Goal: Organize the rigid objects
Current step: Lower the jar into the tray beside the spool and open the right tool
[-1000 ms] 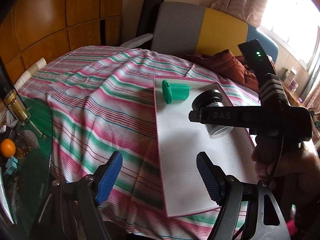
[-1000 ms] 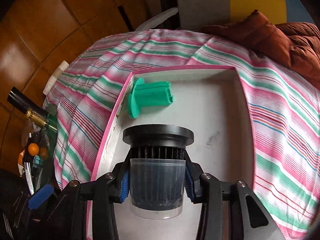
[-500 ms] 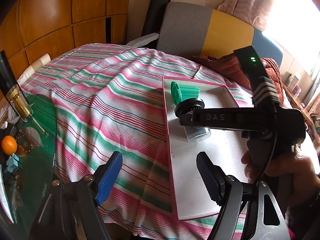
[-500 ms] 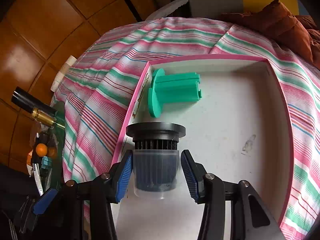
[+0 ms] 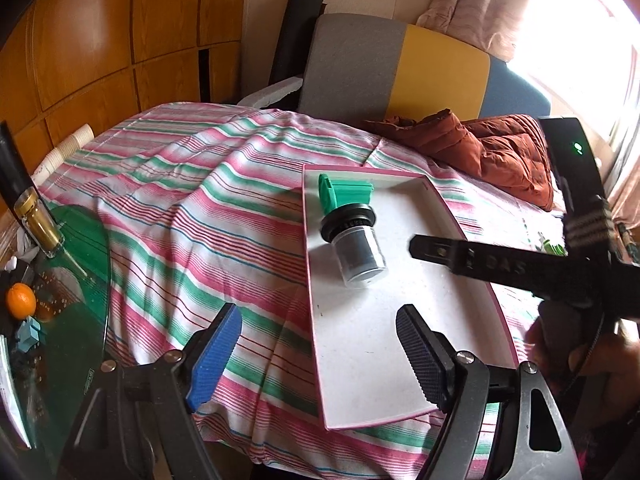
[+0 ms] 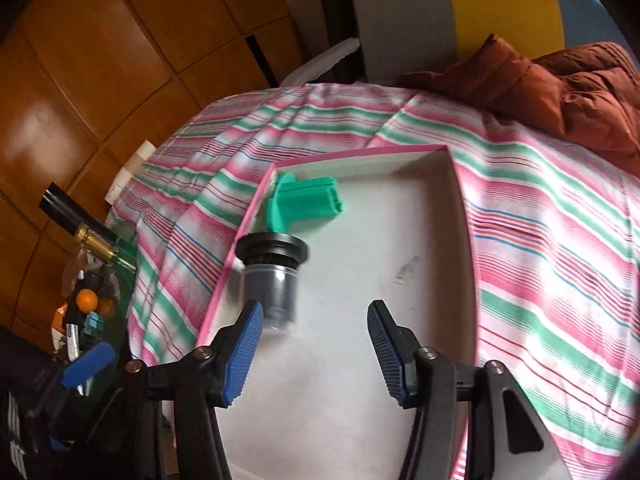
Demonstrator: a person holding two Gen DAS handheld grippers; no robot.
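The right gripper (image 6: 316, 350) is opening, nothing between its jaws; the black filter cup (image 6: 272, 276) lies released in the pink-rimmed tray (image 6: 460, 200), against the left wall, just beside the green spool (image 6: 304, 204). To finish the release cleanly, the gripper should probably back straight away without brushing the cup, which looks free to roll on its side. The left gripper (image 5: 320, 360) hovers wide and empty over the tray's near edge. Count: 1 tray, 2 objects inside, 2 grippers.
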